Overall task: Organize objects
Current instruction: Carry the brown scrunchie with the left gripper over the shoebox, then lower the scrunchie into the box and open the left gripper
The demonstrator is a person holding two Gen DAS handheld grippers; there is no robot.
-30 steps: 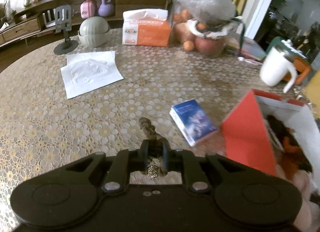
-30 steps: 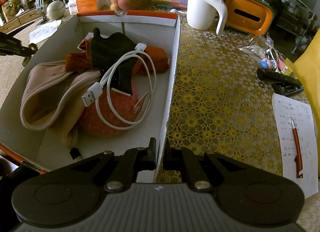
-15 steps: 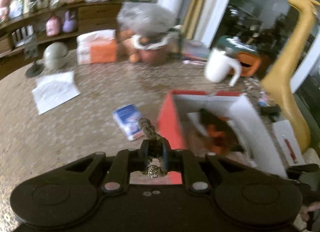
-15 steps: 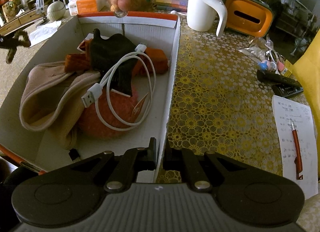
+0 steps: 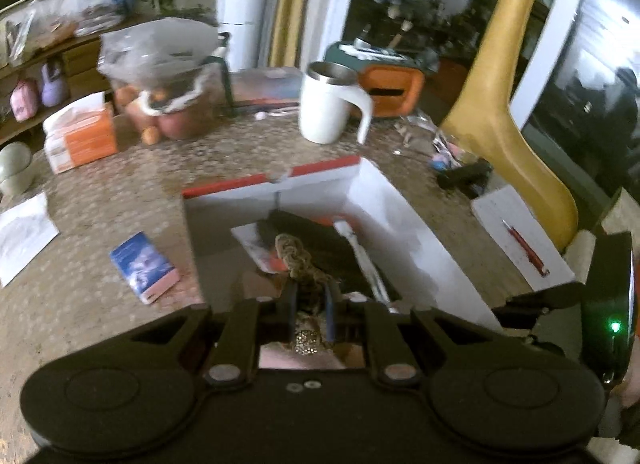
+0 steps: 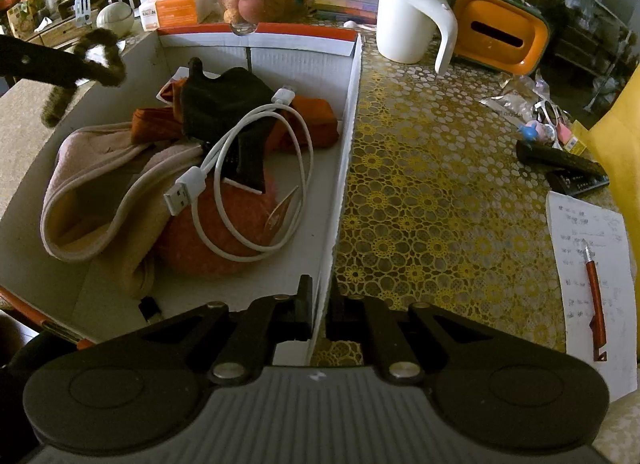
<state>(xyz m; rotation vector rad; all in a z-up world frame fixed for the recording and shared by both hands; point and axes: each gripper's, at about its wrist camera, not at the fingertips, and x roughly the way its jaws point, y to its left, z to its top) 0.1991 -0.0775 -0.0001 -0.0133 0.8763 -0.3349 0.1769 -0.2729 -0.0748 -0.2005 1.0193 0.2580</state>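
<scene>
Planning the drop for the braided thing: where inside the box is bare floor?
Box floor is bare along the right wall beside the white cable, and in the near left corner below the pink cloth. The middle and far end are crowded with the orange fabric and black item.

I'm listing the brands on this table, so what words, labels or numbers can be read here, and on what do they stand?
Nothing reads with certainty.
Tissue pack: a dark brand word on its orange face, too blurred to spell out.
Paper sheet under the red pen: handwritten lines, too small to read.
Small blue box: its printing is blurred.
Remote: its button markings are too small.
</scene>
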